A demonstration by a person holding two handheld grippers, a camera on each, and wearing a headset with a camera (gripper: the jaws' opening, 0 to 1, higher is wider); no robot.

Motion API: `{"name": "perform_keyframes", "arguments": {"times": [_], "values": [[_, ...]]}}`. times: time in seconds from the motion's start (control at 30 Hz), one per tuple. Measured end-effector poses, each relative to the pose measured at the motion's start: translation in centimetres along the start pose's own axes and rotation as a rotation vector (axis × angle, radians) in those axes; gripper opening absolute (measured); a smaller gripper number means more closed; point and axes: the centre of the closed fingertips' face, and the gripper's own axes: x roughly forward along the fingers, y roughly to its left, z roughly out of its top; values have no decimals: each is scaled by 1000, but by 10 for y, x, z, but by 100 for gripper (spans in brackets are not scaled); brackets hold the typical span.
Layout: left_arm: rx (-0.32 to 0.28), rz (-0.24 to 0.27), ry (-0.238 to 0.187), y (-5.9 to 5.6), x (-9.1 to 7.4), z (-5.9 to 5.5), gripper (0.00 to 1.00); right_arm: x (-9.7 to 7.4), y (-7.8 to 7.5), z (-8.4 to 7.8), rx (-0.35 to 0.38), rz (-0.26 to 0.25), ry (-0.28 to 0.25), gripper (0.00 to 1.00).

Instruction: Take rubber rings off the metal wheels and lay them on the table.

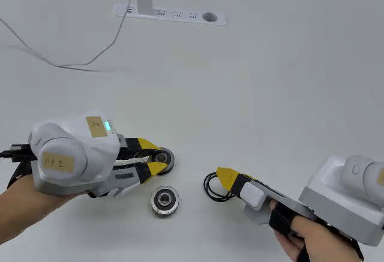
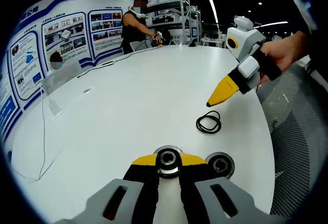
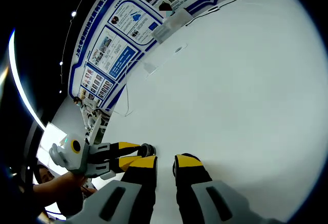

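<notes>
My left gripper is shut on a small metal wheel, which rests low on the white table. A second wheel, silver-rimmed with a dark hub, lies flat just beside it. Thin black rubber rings lie in a loose pile on the table. My right gripper hovers right at the pile, its jaws slightly apart with nothing held. The right gripper view also catches the left gripper and its wheel.
A white power strip with a plugged charger lies at the far side, and a grey cable trails left from it. The table edge is close beside the rings. A person stands far off.
</notes>
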Motion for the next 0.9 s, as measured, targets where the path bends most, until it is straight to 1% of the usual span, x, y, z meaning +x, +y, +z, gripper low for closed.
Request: {"name": "perform_keyframes", "arguments": {"times": [0.1,0.37,0.5,0.6,0.63,0.67,0.77,0.87,0.9], "values": [[-5,-1,6,1,0,-2,14,0,1,-1,1,4,3,15],[-16,-4,-5,1,0,-2,14,2,3,-1,10,8,4,15],[-10,-5,-12,0,0,-2,14,5,6,0,16,19,4,15],[-12,-12,-16,0,0,-2,13,10,11,0,18,33,7,15],[5,-15,-11,0,0,-2,13,12,13,-1,18,40,10,15],[9,-15,-11,0,0,-2,13,14,15,-1,16,47,15,15],[4,-14,-17,0,0,-2,13,19,23,-3,9,73,26,15],[-7,-15,-27,0,0,-3,13,28,34,-9,-2,114,61,17],[-8,-16,-29,0,-1,-3,13,30,36,-10,-8,120,67,18]]}}
